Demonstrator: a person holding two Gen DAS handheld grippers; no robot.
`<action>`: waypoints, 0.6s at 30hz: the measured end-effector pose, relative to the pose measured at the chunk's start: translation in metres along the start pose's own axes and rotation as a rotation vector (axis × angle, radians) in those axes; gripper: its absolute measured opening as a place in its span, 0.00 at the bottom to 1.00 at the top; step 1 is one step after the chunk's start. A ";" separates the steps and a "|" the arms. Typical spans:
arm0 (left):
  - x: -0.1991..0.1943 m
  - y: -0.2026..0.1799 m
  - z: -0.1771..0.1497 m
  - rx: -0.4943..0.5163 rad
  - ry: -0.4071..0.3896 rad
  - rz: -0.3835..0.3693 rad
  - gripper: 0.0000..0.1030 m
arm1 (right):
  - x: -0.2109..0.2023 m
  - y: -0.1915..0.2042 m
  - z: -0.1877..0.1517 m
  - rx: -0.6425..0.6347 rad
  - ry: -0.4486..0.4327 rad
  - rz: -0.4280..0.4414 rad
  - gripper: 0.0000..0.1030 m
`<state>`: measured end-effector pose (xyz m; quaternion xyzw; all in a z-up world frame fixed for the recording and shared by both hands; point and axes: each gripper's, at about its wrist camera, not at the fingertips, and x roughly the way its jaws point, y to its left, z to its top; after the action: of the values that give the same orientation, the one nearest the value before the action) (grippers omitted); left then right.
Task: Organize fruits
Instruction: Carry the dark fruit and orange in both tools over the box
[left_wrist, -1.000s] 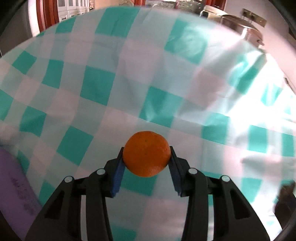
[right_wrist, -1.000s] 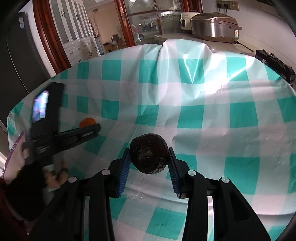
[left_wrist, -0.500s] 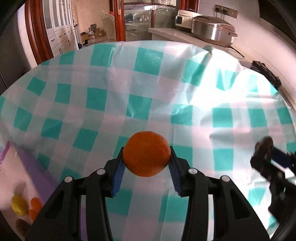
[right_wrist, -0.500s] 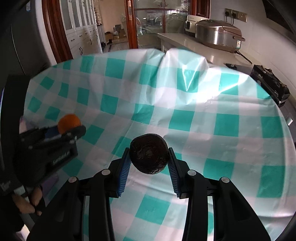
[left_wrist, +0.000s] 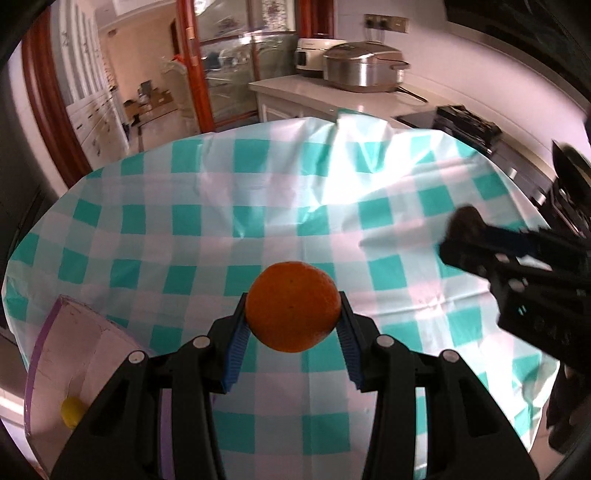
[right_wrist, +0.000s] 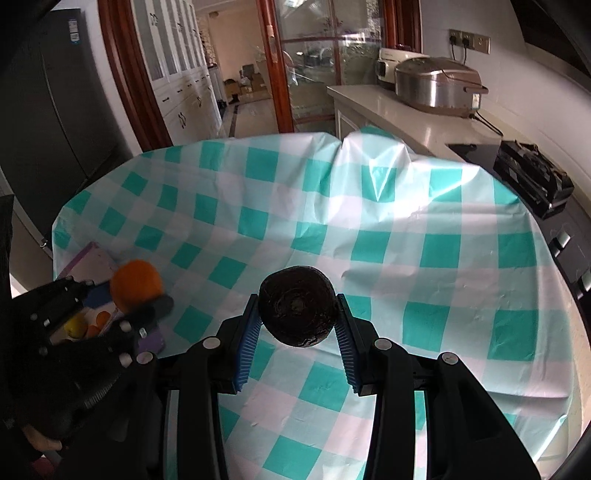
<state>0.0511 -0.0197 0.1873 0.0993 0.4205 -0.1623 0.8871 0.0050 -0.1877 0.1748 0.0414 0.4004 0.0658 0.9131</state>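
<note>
My left gripper is shut on an orange and holds it above the checked tablecloth. It also shows in the right wrist view at the left, over a purple-edged box. My right gripper is shut on a dark brown round fruit above the cloth. It shows blurred in the left wrist view at the right. The box lies at the table's left edge and holds a yellow fruit and small orange fruits.
A green and white checked cloth covers the table. A counter behind it carries a steel cooker. A black appliance stands at the right edge. A dark fridge stands at the left.
Both grippers have pulled back and up with their fruits, so more of the table shows. The left gripper has moved toward the box at the left. Both grips are unchanged.
</note>
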 end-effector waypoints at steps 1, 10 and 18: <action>-0.002 -0.004 0.000 0.011 -0.001 -0.004 0.43 | -0.002 -0.001 0.001 -0.005 -0.003 0.003 0.39; -0.028 -0.006 0.008 -0.048 -0.008 -0.023 0.43 | -0.018 0.000 0.020 -0.080 0.025 -0.005 0.39; -0.026 -0.011 -0.003 -0.050 -0.016 -0.035 0.43 | -0.016 0.021 0.023 -0.157 0.018 -0.004 0.39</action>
<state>0.0294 -0.0239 0.2047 0.0683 0.4189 -0.1680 0.8898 0.0094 -0.1701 0.2043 -0.0315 0.4023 0.0954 0.9100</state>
